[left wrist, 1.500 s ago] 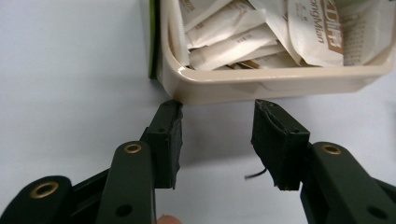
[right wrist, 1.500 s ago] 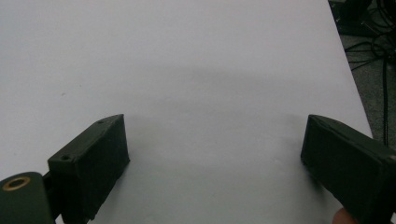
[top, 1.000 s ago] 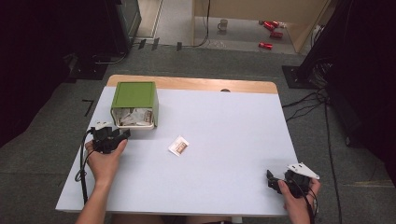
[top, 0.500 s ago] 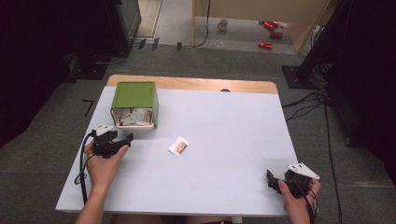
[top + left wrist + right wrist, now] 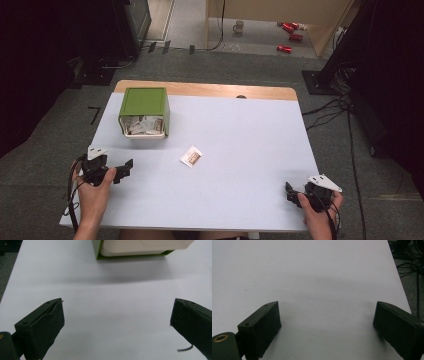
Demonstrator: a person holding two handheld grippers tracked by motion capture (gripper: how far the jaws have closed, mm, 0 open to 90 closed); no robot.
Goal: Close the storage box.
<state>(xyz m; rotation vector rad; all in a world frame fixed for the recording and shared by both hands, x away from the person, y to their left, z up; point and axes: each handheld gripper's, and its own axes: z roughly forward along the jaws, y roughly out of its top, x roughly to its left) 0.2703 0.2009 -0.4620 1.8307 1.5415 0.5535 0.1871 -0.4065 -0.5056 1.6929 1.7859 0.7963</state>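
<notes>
White-and-brown flat paper sachet (image 5: 191,156) is lying right of the left gripper (image 5: 127,167), probably nearer it than the right gripper (image 5: 289,193); both are gaping empty, the left having just been opening.

A box (image 5: 144,111) lying on its side sits near the tabletop's (image 5: 240,135) far left corner, packets (image 5: 142,125) inside its open front. One sachet (image 5: 191,156) lies toward the tabletop's middle. The left gripper (image 5: 126,168) rests near the near-left corner, the right gripper (image 5: 290,194) near the near-right corner.
</notes>
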